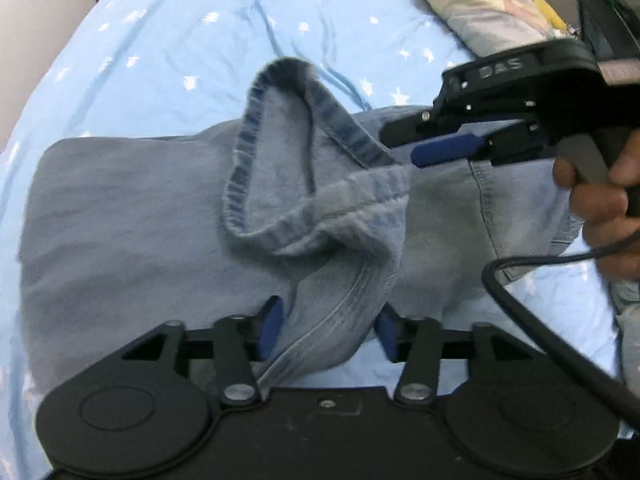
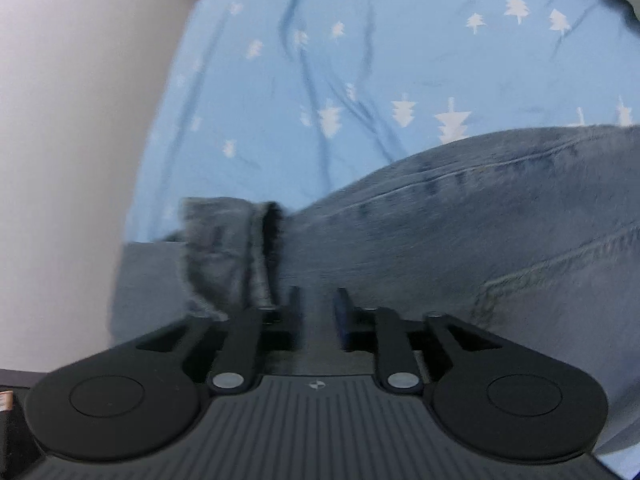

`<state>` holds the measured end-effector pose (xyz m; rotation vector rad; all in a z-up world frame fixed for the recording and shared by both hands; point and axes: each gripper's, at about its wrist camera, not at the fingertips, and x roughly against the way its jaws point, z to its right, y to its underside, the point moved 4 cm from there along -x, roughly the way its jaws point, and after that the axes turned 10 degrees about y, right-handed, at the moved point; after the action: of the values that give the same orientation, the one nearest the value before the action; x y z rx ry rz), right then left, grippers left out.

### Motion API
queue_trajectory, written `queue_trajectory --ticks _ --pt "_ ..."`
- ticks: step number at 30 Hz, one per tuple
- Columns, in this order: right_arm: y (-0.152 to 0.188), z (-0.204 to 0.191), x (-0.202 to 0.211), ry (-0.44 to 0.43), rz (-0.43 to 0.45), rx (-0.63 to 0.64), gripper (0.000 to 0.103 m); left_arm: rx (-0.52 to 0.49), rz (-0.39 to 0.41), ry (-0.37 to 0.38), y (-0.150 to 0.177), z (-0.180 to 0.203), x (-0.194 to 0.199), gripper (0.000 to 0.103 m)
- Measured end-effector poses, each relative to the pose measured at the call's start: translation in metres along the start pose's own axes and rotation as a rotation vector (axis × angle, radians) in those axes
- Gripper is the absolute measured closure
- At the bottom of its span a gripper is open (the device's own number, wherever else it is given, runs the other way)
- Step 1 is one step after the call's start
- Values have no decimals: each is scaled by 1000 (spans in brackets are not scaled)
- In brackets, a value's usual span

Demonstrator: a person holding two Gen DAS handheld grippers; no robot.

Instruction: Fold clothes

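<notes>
Star-printed bed sheet carries our half-folded jeans, whose leg hem runs between the parted left tool, while our right tool, parted and empty, hovers over the jeans to regrasp.

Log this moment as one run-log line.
task: fold clothes | item: jeans on bed sheet | left gripper: open, jeans leg between fingers | right gripper: open above jeans | fold unfinished

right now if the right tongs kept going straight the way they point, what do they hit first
Most likely the jeans: denim fills the view just beyond the right tongs, with the bedsheet farther on. Blur leaves the exact depth unclear.
</notes>
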<state>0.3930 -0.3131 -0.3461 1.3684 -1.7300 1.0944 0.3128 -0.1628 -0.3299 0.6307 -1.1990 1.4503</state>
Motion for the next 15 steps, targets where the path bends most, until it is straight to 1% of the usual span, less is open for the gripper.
queue_trajectory --ticks 1,2,4,5,7,8,10,11,12,13,14,15 --pt "5 -5 5 -28 15 -6 50 7 3 12 5 -3 8 49" --pt "10 -11 7 -48 22 -4 47 14 7 25 10 -5 17 48" --pt "18 -26 5 -75 23 13 37 20 30 32 13 -9 32 46" --pt "22 -33 3 -68 19 31 36 26 46 21 20 -10 35 45" --pt "30 -44 -9 13 11 82 36 54 82 7 24 -25 54 44" --pt "35 -45 -15 68 4 99 39 71 99 4 24 -33 63 44" --pt "44 -45 -29 189 -12 112 60 113 141 -23 26 -56 73 43" --pt "48 -43 -36 247 -10 111 65 133 157 -52 26 -69 80 43" --pt "50 -42 -39 291 -2 113 71 154 173 -81 25 -81 87 41" --pt "53 -41 -42 326 4 121 76 184 186 -99 25 -94 91 41" --pt "56 -42 -45 357 9 133 78 215 199 -118 26 -108 95 39" --pt "57 -43 -46 376 13 139 78 245 210 -136 26 -121 98 35"
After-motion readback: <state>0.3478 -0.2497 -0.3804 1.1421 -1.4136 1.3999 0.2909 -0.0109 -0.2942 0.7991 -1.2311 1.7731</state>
